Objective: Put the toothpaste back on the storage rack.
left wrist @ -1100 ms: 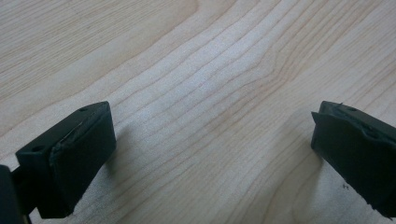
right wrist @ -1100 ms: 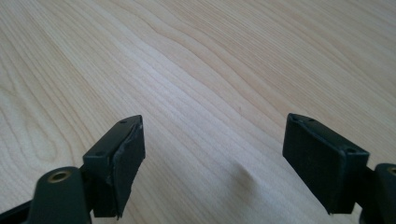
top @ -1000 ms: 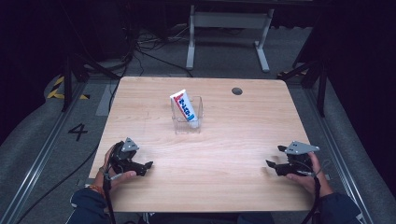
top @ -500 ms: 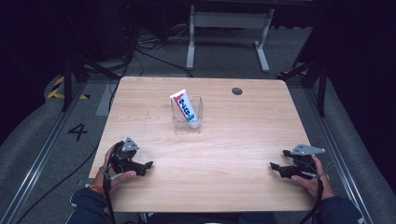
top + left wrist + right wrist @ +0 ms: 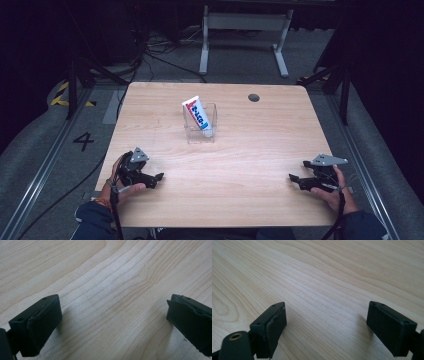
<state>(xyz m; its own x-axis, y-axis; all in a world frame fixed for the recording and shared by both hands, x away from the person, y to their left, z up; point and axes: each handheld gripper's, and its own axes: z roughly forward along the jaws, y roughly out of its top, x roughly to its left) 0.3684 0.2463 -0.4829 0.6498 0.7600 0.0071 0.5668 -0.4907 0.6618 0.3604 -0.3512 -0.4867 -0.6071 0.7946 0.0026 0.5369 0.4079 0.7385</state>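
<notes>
Resting near the table's [image 5: 260, 145] near corners, both claws gaped empty, and a hasty reach risked toppling the leaning tube [image 5: 197, 113] from its clear holder [image 5: 201, 131].

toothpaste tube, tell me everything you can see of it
The toothpaste tube is white with red and blue print on its face. It stands inside a clear plastic holder near the middle of the wooden table, cap end down and crimped end up, leaning toward the left against the holder's rim. The lettering is too small to read. Neither gripper touches it; both sit at the table's near edge.
</notes>
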